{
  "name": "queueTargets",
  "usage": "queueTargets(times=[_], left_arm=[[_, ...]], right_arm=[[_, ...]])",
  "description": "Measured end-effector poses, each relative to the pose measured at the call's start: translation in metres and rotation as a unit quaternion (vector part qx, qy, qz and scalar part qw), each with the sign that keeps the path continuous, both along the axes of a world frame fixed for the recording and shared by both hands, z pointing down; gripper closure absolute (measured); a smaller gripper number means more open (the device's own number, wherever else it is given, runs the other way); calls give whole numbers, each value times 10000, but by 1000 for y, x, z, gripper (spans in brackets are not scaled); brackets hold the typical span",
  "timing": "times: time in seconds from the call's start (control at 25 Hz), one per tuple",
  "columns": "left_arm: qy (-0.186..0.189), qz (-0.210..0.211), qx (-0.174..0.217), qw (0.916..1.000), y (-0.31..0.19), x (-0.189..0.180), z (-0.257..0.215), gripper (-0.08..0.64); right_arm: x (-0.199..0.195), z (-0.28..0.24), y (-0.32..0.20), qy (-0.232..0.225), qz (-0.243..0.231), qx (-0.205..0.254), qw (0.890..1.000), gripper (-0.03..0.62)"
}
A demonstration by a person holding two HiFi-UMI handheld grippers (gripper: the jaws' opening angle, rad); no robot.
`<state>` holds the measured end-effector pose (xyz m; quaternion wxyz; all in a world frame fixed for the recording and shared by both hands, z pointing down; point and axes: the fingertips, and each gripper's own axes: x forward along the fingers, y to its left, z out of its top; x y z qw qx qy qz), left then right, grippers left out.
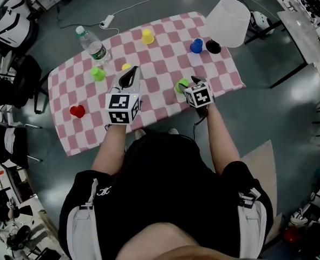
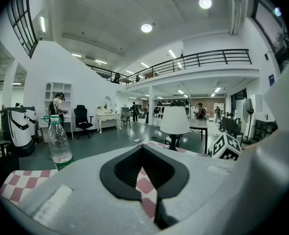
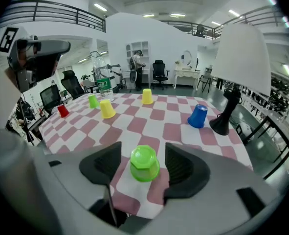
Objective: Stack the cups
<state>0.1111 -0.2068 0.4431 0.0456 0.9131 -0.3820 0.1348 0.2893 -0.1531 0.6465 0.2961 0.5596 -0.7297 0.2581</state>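
An upside-down green cup [image 3: 144,163] stands on the checked tablecloth [image 1: 160,64], between the jaws of my right gripper [image 3: 143,151]. Those jaws stand open, with a gap to the cup on both sides. In the head view this cup [image 1: 181,85] sits just left of the right gripper [image 1: 192,82]. Other upside-down cups are spread over the cloth: yellow [image 1: 126,67], green [image 1: 98,73], red [image 1: 77,111], a far yellow [image 1: 147,36] and blue [image 1: 196,46]. My left gripper [image 1: 131,73] hovers near the yellow cup, shut and empty; its tips [image 2: 142,148] meet.
A clear water bottle [image 1: 95,46] stands at the table's far left corner. A white-shaded lamp [image 1: 228,21] with a black base [image 1: 213,46] stands at the far right, next to the blue cup. The near table edge lies just below both grippers.
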Motion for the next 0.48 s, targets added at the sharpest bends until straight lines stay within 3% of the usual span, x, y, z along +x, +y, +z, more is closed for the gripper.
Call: queueTargets(times=[0.48], left_arm=[[-62, -283, -38, 9996, -2, -22, 5, 548]], right_arm=[[-1, 38, 0, -99, 226, -444, 9987, 336]])
